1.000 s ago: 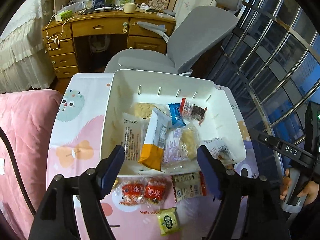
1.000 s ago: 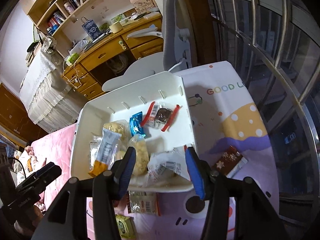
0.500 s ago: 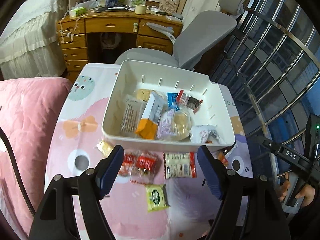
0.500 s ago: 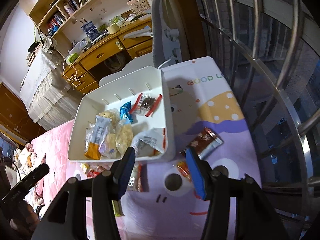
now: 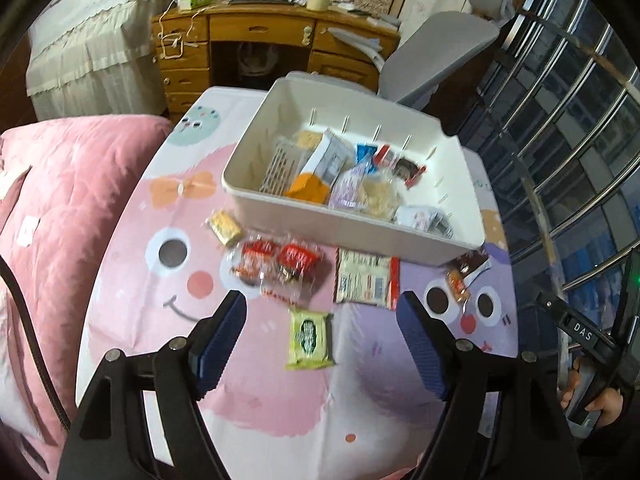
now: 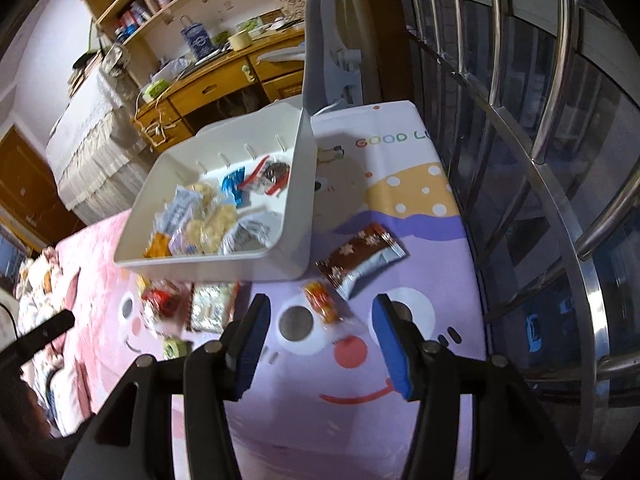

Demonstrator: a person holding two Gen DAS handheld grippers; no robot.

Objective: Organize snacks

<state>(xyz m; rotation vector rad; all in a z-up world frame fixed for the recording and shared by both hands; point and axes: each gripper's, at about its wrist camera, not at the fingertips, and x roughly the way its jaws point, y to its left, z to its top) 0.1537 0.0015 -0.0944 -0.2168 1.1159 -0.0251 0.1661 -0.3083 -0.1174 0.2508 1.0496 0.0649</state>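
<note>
Snacks lie in two groups on a table covered with a pink and purple cartoon cloth. A white bin stands toward the far side of it and already holds a loose pile: an orange and white packet, a small blue packet, a red-ended packet, pale round crackers and a crumpled white wrapper.

In front of the bin, on the cloth, sit the ones not yet put away. A small yellow packet lies nearest the bin's left corner. Beside it is a clear bag of red sweets, then a white packet with a red edge, touching the shadow of the bin's front wall. A green packet lies nearer the camera, apart from the rest. By the bin's right corner are a small orange sweet and a brown packet with stars, just beside each other.

The left tool hangs above the cloth with its jaws spread wide and nothing between them; the green packet lies below the gap, untouched. The right tool is likewise released and empty, with the orange sweet on the cloth just ahead of its tips. A hand grips the right tool's handle at the edge of the left view.
</note>
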